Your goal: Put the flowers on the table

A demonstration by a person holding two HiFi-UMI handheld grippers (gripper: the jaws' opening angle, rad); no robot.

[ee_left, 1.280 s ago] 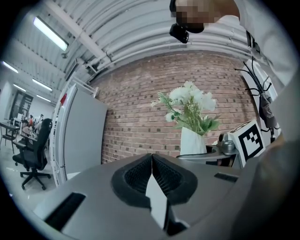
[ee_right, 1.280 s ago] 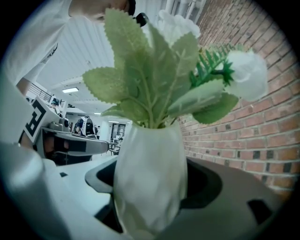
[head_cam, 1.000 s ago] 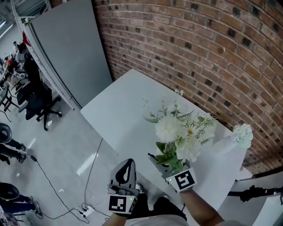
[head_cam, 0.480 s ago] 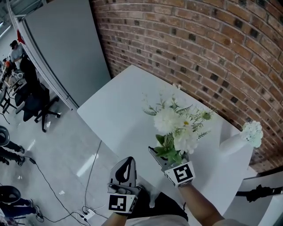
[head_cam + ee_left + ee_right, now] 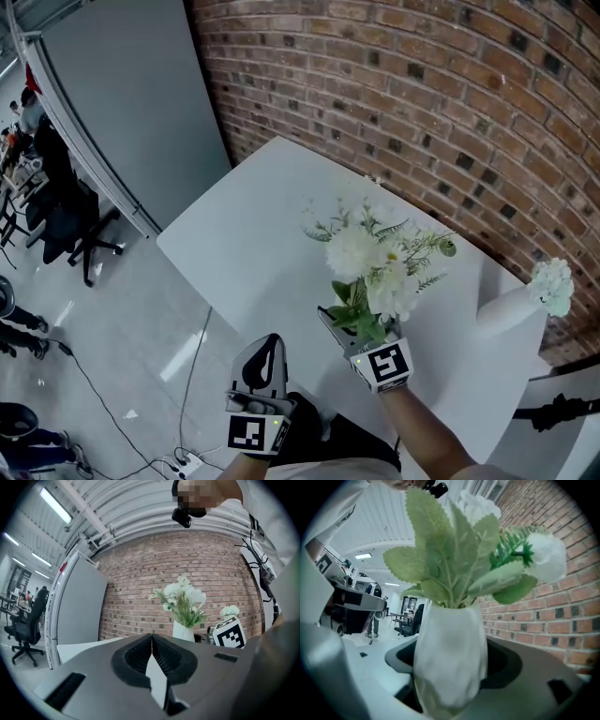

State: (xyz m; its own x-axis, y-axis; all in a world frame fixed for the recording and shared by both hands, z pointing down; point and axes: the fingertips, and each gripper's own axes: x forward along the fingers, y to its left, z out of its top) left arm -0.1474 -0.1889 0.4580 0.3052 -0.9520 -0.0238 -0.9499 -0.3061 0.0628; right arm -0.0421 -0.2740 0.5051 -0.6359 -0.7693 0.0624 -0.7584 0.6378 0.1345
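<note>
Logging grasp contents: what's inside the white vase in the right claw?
Green leafy stems and white flowers rise from the vase mouth. The opaque wall covers the lower stems and any filling.

1. The white bunched flowers (image 5: 356, 251) have green leaves; their rounded matte vase (image 5: 449, 658) is plain white.
2. My grey right gripper (image 5: 349, 330) bears a black-and-white square marker.
3. Flat white table (image 5: 253, 225); red-brown brick wall (image 5: 422, 103), pale joints.

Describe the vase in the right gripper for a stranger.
Find the white table by the red brick wall. At its near edge the right gripper clamps a white vase; unlike the other white vase, it carries a big leafy bouquet.
</note>
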